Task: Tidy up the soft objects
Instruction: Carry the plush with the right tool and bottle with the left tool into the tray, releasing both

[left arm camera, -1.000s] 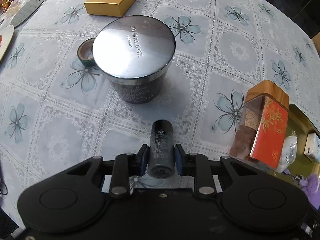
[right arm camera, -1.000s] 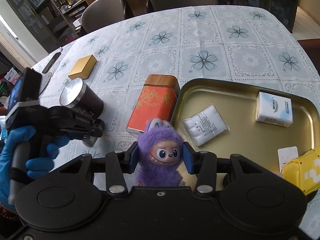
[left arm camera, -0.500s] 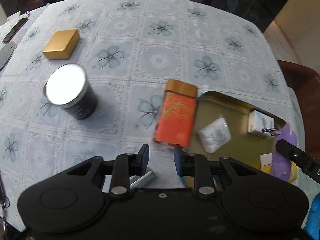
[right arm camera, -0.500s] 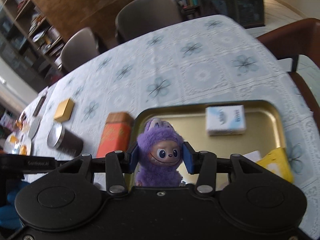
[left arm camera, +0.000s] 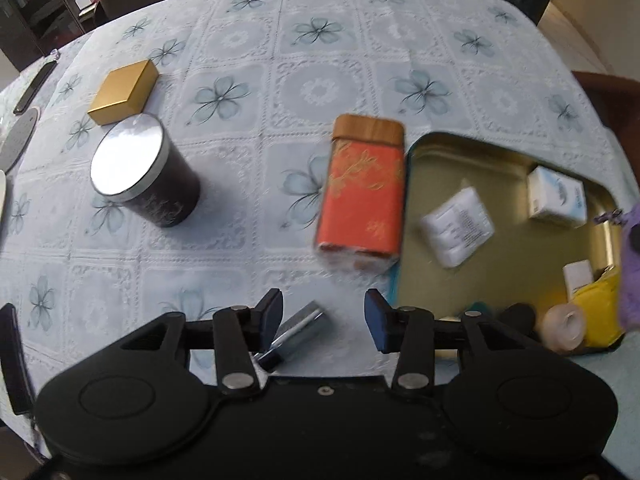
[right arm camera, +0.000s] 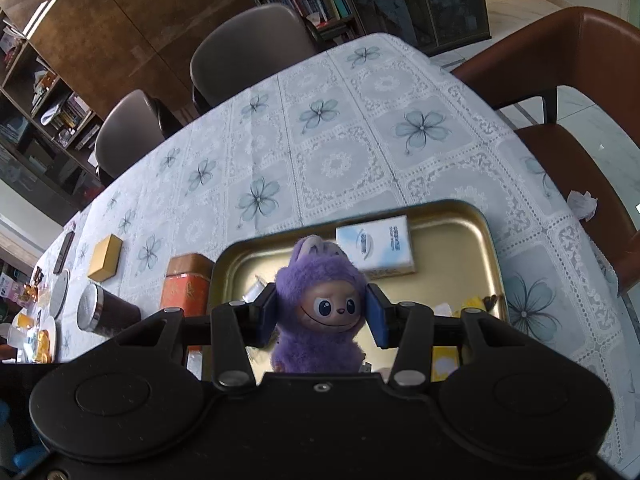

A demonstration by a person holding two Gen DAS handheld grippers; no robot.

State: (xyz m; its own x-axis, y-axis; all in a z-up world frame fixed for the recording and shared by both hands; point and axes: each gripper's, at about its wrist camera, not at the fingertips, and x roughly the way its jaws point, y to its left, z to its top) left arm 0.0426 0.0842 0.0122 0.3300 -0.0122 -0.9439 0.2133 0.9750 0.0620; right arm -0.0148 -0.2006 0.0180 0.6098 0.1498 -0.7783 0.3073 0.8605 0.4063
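Purple plush toy looked fuzzy, the tray was brushed gold metal, the red tin was glossy with a wood-look lid, the dark canister had a shiny metal lid, and the tablecloth was lace-patterned and smooth.

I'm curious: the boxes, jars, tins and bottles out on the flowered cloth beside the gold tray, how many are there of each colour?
Gold: 1, the gold box
Black with a silver lid: 1, the candle jar
Red with a wooden lid: 1, the tin
Silver-grey: 1, the small bottle lying on its side
Total: 4
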